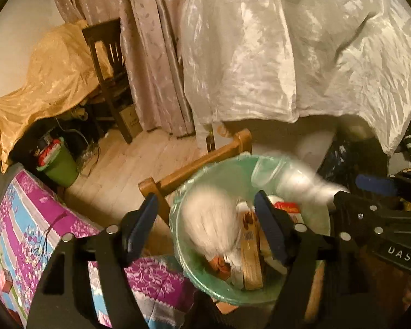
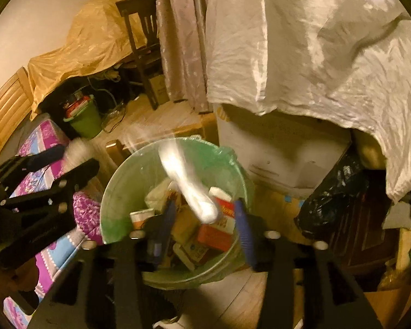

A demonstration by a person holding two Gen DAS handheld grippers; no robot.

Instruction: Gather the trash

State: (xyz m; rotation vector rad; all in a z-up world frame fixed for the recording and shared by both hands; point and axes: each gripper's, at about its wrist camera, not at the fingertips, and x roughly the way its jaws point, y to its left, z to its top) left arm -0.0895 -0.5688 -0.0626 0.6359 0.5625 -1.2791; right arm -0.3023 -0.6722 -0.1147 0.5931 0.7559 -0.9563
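A bin with a green liner stands below both grippers, filled with cartons, orange packs and a wooden piece. My left gripper is open over it. A blurred white paper wad hangs loose between its fingers, touching neither pad. My right gripper is open too, with a blurred white strip of paper loose above the trash. In the left wrist view the right gripper reaches in from the right beside that white strip. In the right wrist view the left gripper is at the left with its wad.
A bed with purple floral cloth lies at the left, and its wooden frame touches the bin. A small green bin, a dark chair and gold-draped furniture stand behind. White sheeting, a white box and a black bag crowd the right.
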